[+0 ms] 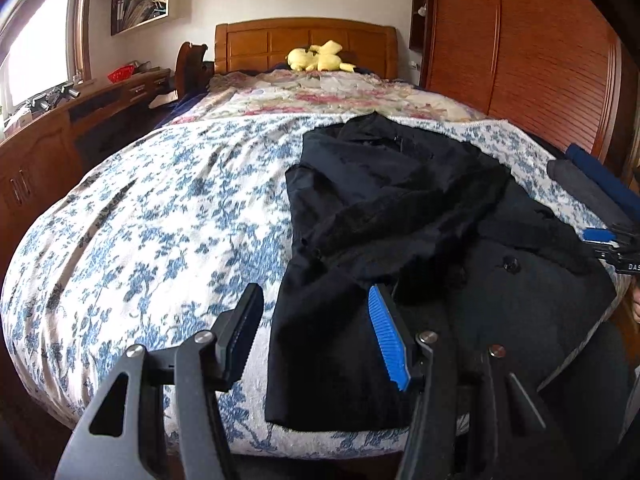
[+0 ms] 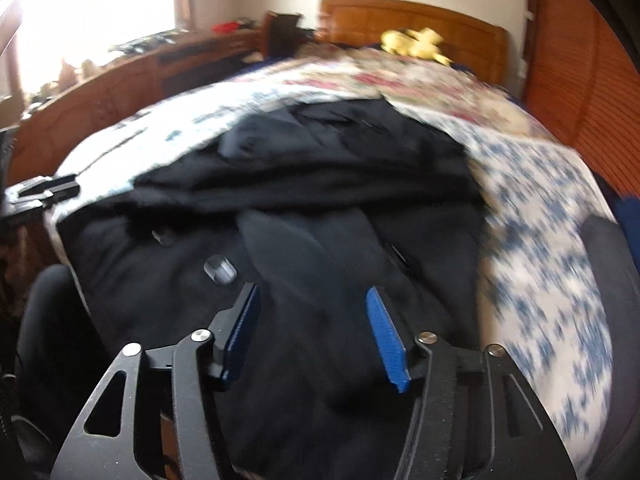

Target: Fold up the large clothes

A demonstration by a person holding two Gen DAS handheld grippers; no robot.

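Note:
A large black coat (image 1: 400,200) with dark buttons and a fuzzy collar lies crumpled on the right half of the bed, its hem reaching the near edge. My left gripper (image 1: 316,296) hovers open over the coat's left edge, where it meets the blue-flowered bedspread (image 1: 160,220); nothing is pinched between its pads. In the blurred right wrist view, my right gripper (image 2: 313,290) stands open just above the coat (image 2: 320,168) near its buttons, its pads apart and bare. The right gripper (image 1: 612,240) also shows at the left wrist view's right edge.
A pink-flowered quilt (image 1: 320,96) covers the bed's far half, with a yellow plush toy (image 1: 320,58) by the wooden headboard (image 1: 304,40). A wooden wardrobe (image 1: 520,60) stands close on the right. A low wooden cabinet (image 1: 60,132) runs along the left under a window.

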